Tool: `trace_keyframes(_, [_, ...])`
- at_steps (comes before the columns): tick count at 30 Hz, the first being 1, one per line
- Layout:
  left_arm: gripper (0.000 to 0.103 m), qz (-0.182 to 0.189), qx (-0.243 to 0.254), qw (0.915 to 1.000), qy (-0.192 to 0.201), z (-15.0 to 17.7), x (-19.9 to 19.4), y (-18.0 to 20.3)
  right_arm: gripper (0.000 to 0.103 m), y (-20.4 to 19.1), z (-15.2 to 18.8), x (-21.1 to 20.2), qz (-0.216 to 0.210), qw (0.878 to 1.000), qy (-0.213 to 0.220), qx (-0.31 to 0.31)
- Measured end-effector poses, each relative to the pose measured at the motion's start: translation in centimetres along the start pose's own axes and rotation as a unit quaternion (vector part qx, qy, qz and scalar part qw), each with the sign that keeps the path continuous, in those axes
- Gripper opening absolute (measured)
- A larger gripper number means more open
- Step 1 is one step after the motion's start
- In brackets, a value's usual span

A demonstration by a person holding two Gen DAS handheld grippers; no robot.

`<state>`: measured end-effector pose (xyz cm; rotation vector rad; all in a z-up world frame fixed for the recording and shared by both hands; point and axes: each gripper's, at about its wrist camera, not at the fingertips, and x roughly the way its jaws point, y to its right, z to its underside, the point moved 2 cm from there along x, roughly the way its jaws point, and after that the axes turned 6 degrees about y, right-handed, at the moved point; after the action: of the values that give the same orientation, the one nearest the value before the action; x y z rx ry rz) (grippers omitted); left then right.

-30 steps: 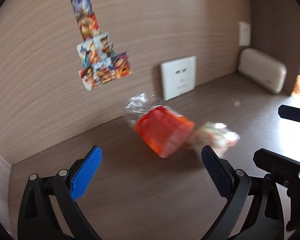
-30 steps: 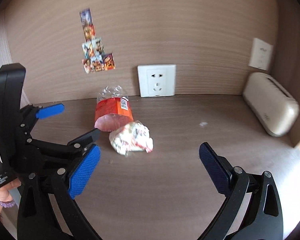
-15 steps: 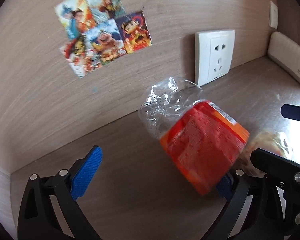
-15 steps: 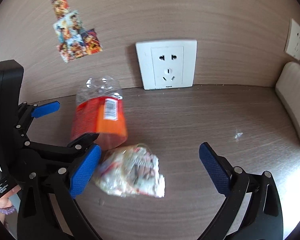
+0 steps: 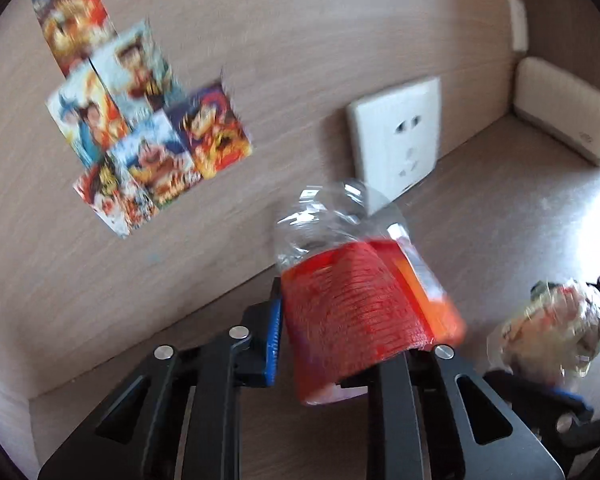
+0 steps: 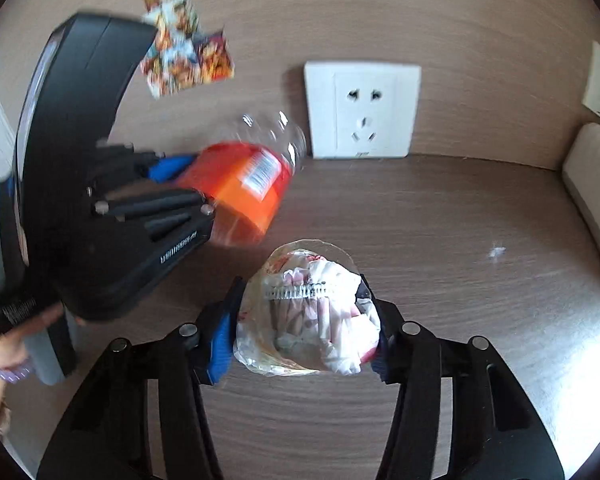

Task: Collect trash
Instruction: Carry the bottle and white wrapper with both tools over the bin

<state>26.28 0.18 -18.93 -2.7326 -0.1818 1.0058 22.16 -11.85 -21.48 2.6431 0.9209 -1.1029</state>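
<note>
Now your left hand-held gripper (image 5: 348, 344) is clamped across the orange label of the empty plastic bottle (image 5: 352, 300), lifted off the table (image 6: 440, 216); it looks light and crushable, so grip the labelled middle gently. Your right hand-held gripper (image 6: 300, 328) pinches the crumpled wrapper (image 6: 308, 312), soft and springy, around its bulk.

Crushed bottle (image 5: 364, 300): clear plastic, orange-red label with white barcode patch. Crumpled wrapper (image 6: 308, 316): white, pink-red print, clear film. Left gripper (image 5: 352, 344) and right gripper (image 6: 302, 336): black frames, blue pads. Stickers (image 5: 140, 128): multicolour cartoon prints. Wall socket (image 6: 362, 110): white. Wall (image 5: 340, 32): light woodgrain. Desk (image 6: 460, 240): darker brown woodgrain. Box (image 5: 564, 116): cream.
</note>
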Motion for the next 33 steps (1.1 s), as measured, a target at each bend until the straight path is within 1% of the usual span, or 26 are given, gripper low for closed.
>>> trace_keyframes(5, [0.018,0.028,-0.019,0.9992,0.023,-0.5,-2.8,0.4,0.055,1.4,-0.5,-4.1,0.018,0.999,0.028,0.013])
trace_keyframes(9, [0.018,0.035,-0.012,0.9984,0.043,-0.5,-5.4,1.5,0.055,2.9,0.1,-7.5,0.033,0.998,0.043,0.027])
trace_keyframes(11, [0.01,0.04,-0.012,0.9981,0.046,-0.3,-6.1,1.9,0.055,3.6,0.7,-9.1,0.042,0.997,0.048,0.036])
trace_keyframes(13, [0.004,0.05,-0.02,0.9973,0.051,-0.5,-6.5,2.1,0.055,4.1,1.3,-10.4,0.051,0.996,0.05,0.044])
trace_keyframes(16, [0.003,0.052,-0.024,0.9963,0.065,-0.7,-6.5,1.6,0.055,4.6,2.4,-12.8,0.066,0.995,0.052,0.05])
trace_keyframes(19, [0.003,0.067,-0.028,0.9947,0.073,-1.5,-8.0,2.1,0.056,5.5,3.9,-15.3,0.083,0.993,0.058,0.058])
trace_keyframes(22, [0.003,0.084,-0.011,0.992,0.094,-2.5,-10.8,3.9,0.056,6.3,4.8,-17.3,0.1,0.99,0.07,0.07])
trace_keyframes(24, [0.003,0.103,0.002,0.9893,0.104,-3.0,-13.0,5.5,0.056,6.8,5.3,-18.8,0.114,0.987,0.079,0.08])
trace_keyframes(27, [0.003,0.137,0.022,0.9839,0.112,-3.3,-15.8,8.6,0.056,7.9,6.6,-22.3,0.14,0.981,0.092,0.095])
trace_keyframes(28, [0.003,0.155,0.031,0.981,0.113,-3.2,-16.8,10.2,0.056,8.4,7.3,-23.9,0.154,0.978,0.097,0.104])
trace_keyframes(30, [0.003,0.177,0.049,0.9761,0.116,-2.9,-18.2,12.8,0.056,9.1,8.3,-25.9,0.171,0.973,0.102,0.118])
trace_keyframes(33, [0.003,0.225,0.075,0.9647,0.114,-1.9,-20.5,17.5,0.056,10.5,10.9,-30.1,0.201,0.961,0.112,0.153])
